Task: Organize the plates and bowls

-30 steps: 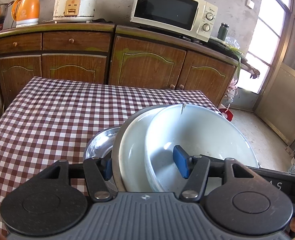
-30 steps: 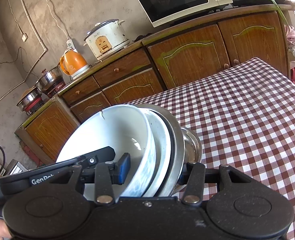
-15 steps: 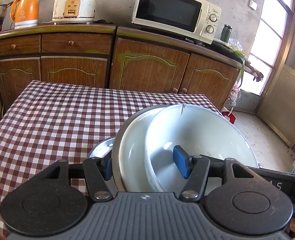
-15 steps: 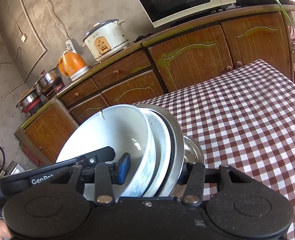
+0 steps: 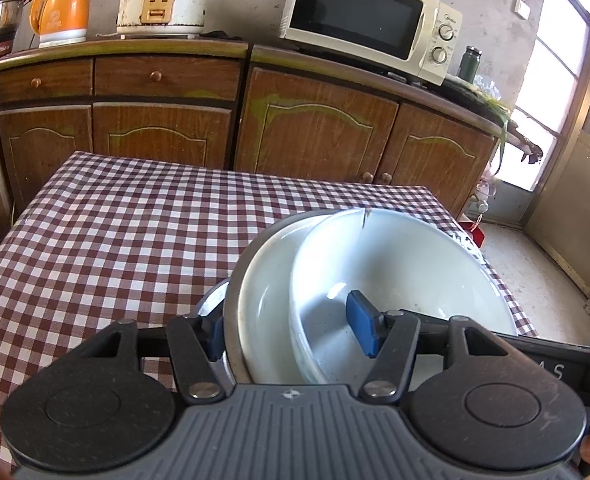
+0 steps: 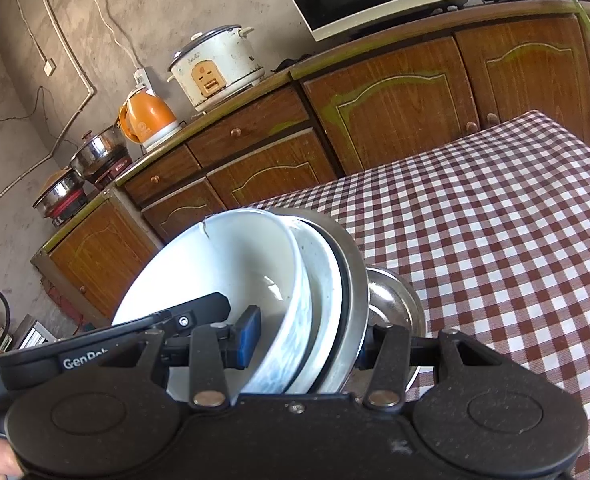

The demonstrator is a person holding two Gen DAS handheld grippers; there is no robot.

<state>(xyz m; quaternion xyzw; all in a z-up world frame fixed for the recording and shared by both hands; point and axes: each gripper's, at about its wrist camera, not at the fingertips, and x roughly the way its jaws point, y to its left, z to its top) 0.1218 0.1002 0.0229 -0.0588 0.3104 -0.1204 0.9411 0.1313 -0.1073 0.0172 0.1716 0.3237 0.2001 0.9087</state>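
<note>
A stack of dishes is gripped from two sides over the checked table. On top is a white bowl with a cracked rim. Under it lie a second white dish, a steel plate and a steel bowl. My left gripper is shut on the stack, one blue pad inside the white bowl and one under the steel plate. My right gripper is shut on the opposite rim of the white bowl, steel plate and steel bowl. Whether the stack touches the table is hidden.
Wooden cabinets run behind the table, carrying a microwave, a rice cooker and an orange kettle. Steel pots stand on burners at the left. A doorway and bare floor lie to the right.
The cabinets and microwave have slid slightly to the right in both views, so both grippers and the stack have drifted a little left. Both grips look the same.
</note>
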